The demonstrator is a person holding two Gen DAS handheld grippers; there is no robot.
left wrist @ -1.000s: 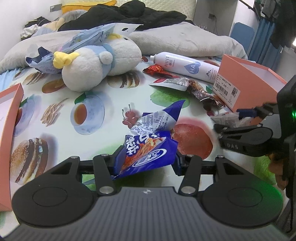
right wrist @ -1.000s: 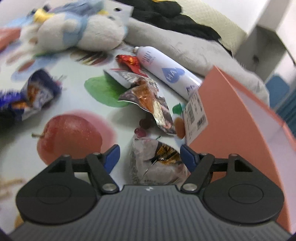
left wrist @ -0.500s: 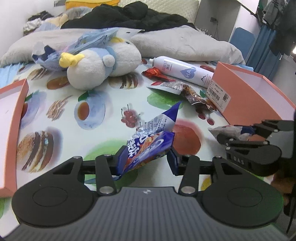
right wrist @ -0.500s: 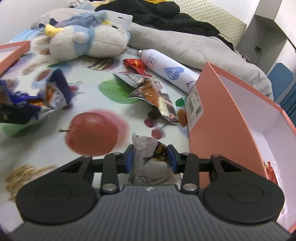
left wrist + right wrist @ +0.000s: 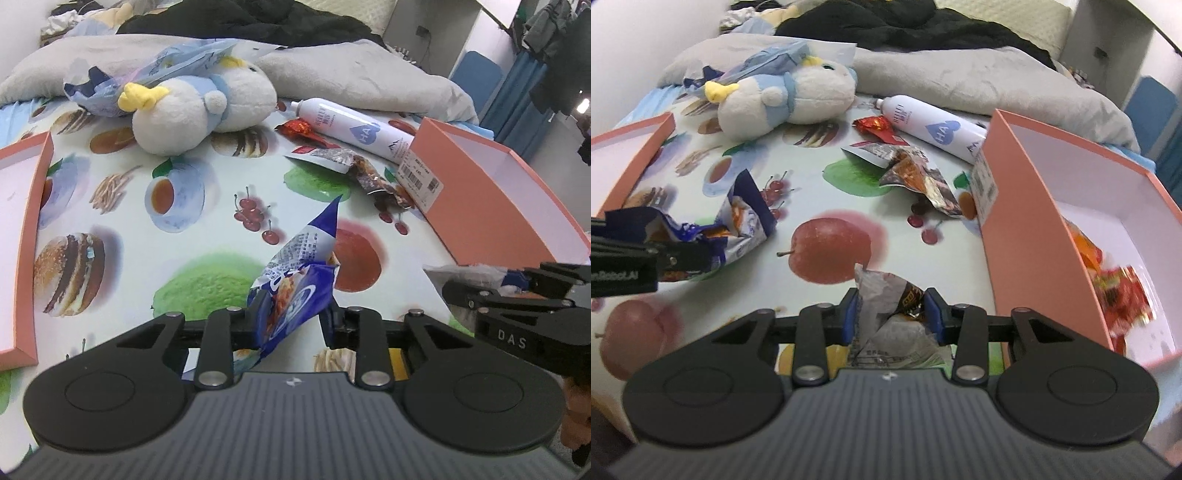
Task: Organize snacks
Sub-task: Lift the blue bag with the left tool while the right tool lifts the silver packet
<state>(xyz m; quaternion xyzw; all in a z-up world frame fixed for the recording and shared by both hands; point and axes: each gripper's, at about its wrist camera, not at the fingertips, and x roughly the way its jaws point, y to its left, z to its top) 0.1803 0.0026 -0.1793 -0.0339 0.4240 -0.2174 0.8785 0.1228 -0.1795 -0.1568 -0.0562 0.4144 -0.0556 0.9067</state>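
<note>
left gripper (image 5: 291, 314) fingers pinching blue snack bag (image 5: 295, 291), right gripper (image 5: 892, 314) fingers clamping silver packet (image 5: 886, 302)

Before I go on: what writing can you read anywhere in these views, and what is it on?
"HA", inside a blue heart: white spray bottle.
"DAS": side of the right gripper, seen from the left wrist.
"nRobot.AI", cut off at the edge: side of the left gripper, seen from the right wrist.
Barcode sticker on the orange box: too small to read.
Print on the blue snack bag and grey snack bag: not legible.

A crumpled blue snack packet (image 5: 295, 291) stands tilted, off the bed. A silvery wrapper (image 5: 890, 306) is creased. Red snacks (image 5: 1115, 284) lie inside the pink box (image 5: 1027, 236).
</note>
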